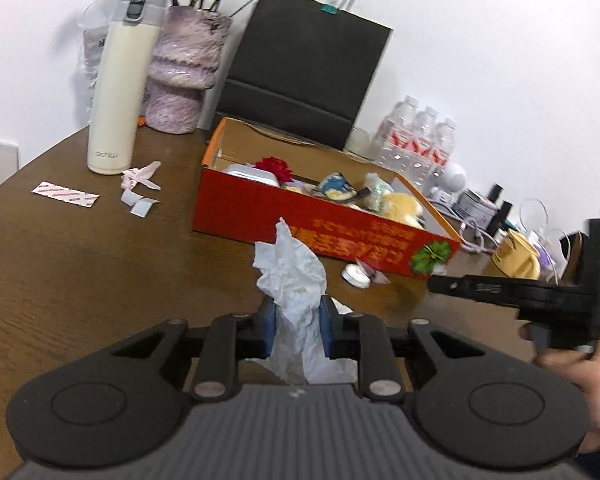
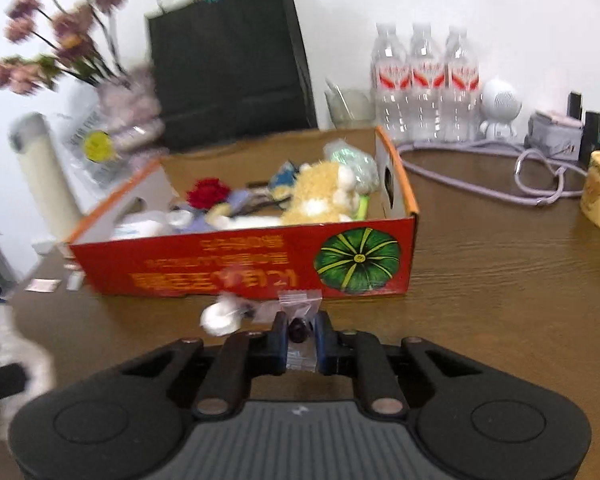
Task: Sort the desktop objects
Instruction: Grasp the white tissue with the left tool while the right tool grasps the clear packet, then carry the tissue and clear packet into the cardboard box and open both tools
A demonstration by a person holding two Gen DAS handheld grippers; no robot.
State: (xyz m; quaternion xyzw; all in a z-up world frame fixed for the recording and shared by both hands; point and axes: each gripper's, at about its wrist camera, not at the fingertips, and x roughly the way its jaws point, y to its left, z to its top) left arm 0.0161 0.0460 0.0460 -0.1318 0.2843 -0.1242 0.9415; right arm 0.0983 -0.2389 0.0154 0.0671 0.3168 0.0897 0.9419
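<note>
Box (image 2: 236, 268) at 12 o'clock already holds toys; left tool (image 1: 298, 322) clenches a tissue (image 1: 290, 268), right tool (image 2: 300, 330) a baggie (image 2: 300, 304); wrappers (image 1: 138, 190) at 10 o'clock remain on the counter (image 1: 80, 272).

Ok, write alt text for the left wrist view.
The left gripper pinches a crumpled white tissue above a brown table. Beyond it sits an open red cardboard box of small items, with a white thermos standing to the left.

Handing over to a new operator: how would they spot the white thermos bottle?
Find the red cardboard box on the brown table. Left of it, before the purple vase, stands the thermos bottle: tall, cream-white, grey flip lid, the only plain upright cylinder there.
</note>
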